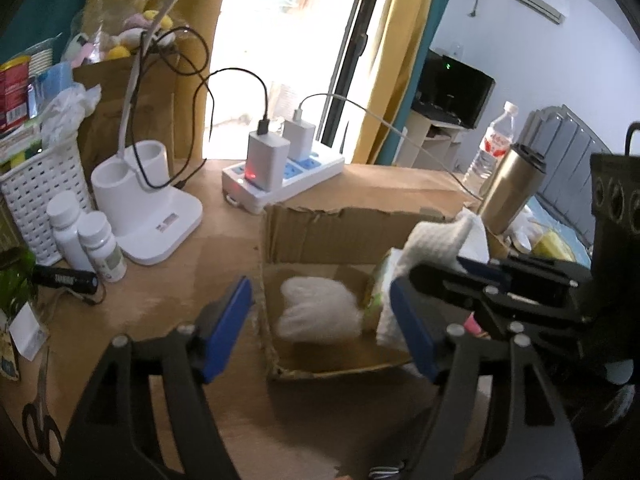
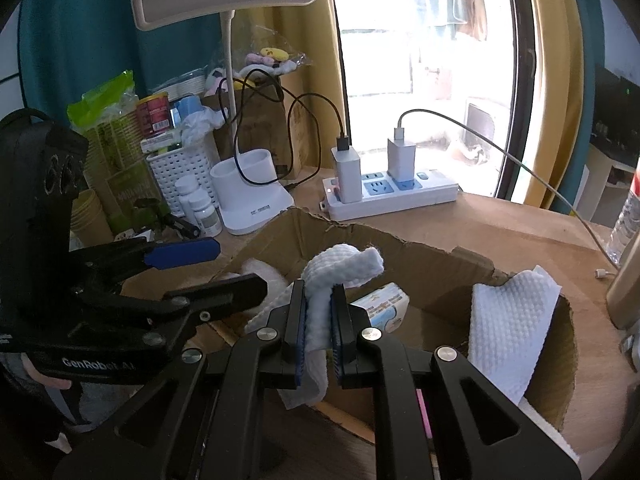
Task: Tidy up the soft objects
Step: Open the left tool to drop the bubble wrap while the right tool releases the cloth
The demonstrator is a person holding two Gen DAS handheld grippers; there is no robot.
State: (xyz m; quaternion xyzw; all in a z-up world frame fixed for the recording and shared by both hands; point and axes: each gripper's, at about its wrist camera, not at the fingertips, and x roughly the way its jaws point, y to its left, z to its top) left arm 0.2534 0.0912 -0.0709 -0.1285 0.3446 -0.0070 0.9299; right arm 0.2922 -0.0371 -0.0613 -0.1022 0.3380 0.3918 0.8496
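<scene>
An open cardboard box [image 1: 340, 232] [image 2: 420, 256] sits on the wooden table. My left gripper [image 1: 320, 320] [image 2: 240, 268] hangs open over the box's left end, nothing touching its blue pads [image 1: 228, 320]. Below it a white fluffy bundle [image 1: 320, 312] [image 2: 260, 270] lies in the box, blurred. My right gripper [image 2: 319, 292] [image 1: 436, 266] is shut on a white textured cloth [image 2: 340, 264] [image 1: 436, 236], held above the box's middle. A second white cloth [image 2: 508, 320] drapes over the right wall. A small tissue pack [image 2: 384, 304] [image 1: 376, 288] lies inside.
Behind the box are a white power strip [image 1: 280, 180] [image 2: 392, 196] with chargers and cables, a white lamp base [image 1: 148, 216] [image 2: 252, 196], pill bottles [image 1: 100, 248] and a white basket [image 1: 40, 196]. A metal flask [image 1: 508, 192] and a water bottle [image 1: 492, 148] stand right. Scissors [image 1: 40, 420] lie near left.
</scene>
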